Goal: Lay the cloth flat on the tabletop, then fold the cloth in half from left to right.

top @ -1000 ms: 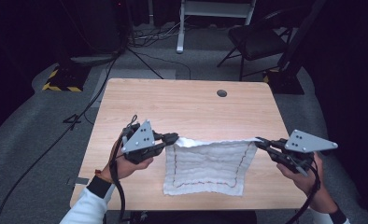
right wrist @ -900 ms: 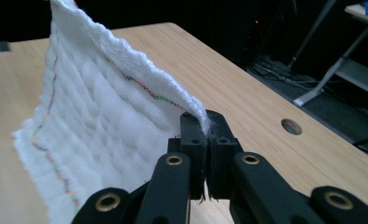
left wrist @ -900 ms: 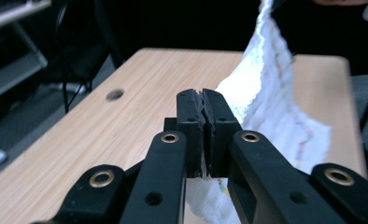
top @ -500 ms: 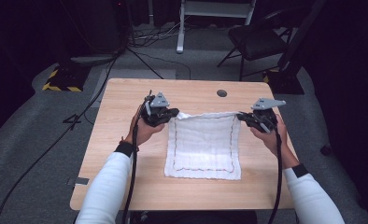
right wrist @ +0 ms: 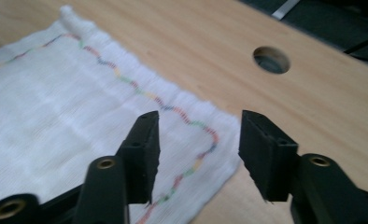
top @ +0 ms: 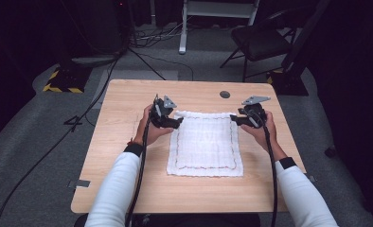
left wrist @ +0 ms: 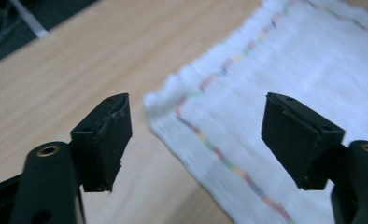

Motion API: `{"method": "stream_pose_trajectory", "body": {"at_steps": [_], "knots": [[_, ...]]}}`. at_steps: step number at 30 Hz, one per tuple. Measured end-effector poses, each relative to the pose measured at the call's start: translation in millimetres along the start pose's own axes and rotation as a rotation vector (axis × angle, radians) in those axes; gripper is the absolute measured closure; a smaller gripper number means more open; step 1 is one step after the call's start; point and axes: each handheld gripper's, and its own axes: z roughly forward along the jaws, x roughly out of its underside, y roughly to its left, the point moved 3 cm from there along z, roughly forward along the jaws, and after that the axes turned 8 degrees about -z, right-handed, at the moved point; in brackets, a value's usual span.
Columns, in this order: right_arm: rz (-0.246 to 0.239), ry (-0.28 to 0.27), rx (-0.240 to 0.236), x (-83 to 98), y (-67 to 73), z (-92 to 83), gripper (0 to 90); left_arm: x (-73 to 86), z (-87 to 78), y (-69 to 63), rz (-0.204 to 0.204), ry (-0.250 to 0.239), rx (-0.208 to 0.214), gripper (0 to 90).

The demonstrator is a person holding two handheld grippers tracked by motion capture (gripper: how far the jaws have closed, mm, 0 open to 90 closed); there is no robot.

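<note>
White cloth (top: pixel 206 144) flat on wooden table (top: pixel 128 175), both tongs just opened, gripping nothing

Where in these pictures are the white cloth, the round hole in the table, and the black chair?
white cloth (top: pixel 206 144), high view, its flat middle.
round hole (right wrist: pixel 271 59), right gripper view, its dark centre.
black chair (top: pixel 261 41), high view, its seat.

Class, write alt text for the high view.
A white cloth lies flat on a wooden table. A person's left hand-held gripper and right hand-held gripper sit open at its two far corners, having just let go.
</note>
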Motion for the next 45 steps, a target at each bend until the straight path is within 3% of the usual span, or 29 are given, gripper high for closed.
{"method": "stream_pose_trajectory", "body": {"at_steps": [4, 9, 12, 16, 20, 23, 27, 34, 38, 41, 43, 45], "knots": [[-0.046, 0.011, -0.083, 18.4, 21.5, -5.4, 40.9, 21.3, -2.8, -20.6, 0.066, 0.037, 0.067, 21.4], [-0.115, 0.038, -0.191, 44.6, 54.3, -10.9, 36.1, 47.0, -8.0, -42.7, 0.112, 0.088, 0.12, 19.7], [-0.161, 0.055, -0.237, 54.1, 73.2, -18.0, 35.7, 57.2, -16.7, -54.4, 0.145, 0.1, 0.139, 19.6], [-0.197, 0.048, -0.254, 61.8, 88.6, -28.8, 35.1, 72.1, -25.1, -66.0, 0.166, 0.104, 0.144, 18.6], [-0.194, 0.061, -0.255, 73.7, 95.0, -35.8, 33.9, 89.4, -26.5, -72.6, 0.18, 0.147, 0.157, 17.8], [-0.198, 0.081, -0.246, 84.3, 96.2, -38.0, 33.0, 97.4, -29.9, -74.4, 0.153, 0.123, 0.162, 17.8], [-0.152, 0.07, -0.268, 95.3, 97.2, -37.8, 33.7, 106.6, -35.9, -74.8, 0.147, 0.088, 0.171, 18.0], [-0.138, 0.076, -0.264, 103.7, 97.8, -46.9, 33.8, 115.5, -41.3, -75.6, 0.065, 0.107, 0.221, 21.6], [-0.149, 0.086, -0.263, 107.1, 103.2, -53.7, 34.2, 119.0, -46.7, -85.4, 0.07, 0.124, 0.221, 21.6], [-0.138, 0.099, -0.277, 109.9, 104.9, -57.8, 33.9, 119.1, -52.7, -93.4, 0.119, 0.129, 0.209, 21.4], [-0.123, 0.112, -0.273, 110.4, 105.4, -59.1, 33.6, 116.9, -57.9, -94.0, 0.123, 0.096, 0.218, 20.6], [-0.141, 0.115, -0.26, 109.3, 106.4, -60.7, 31.9, 112.6, -61.6, -88.9, 0.102, 0.076, 0.222, 20.3]]}}
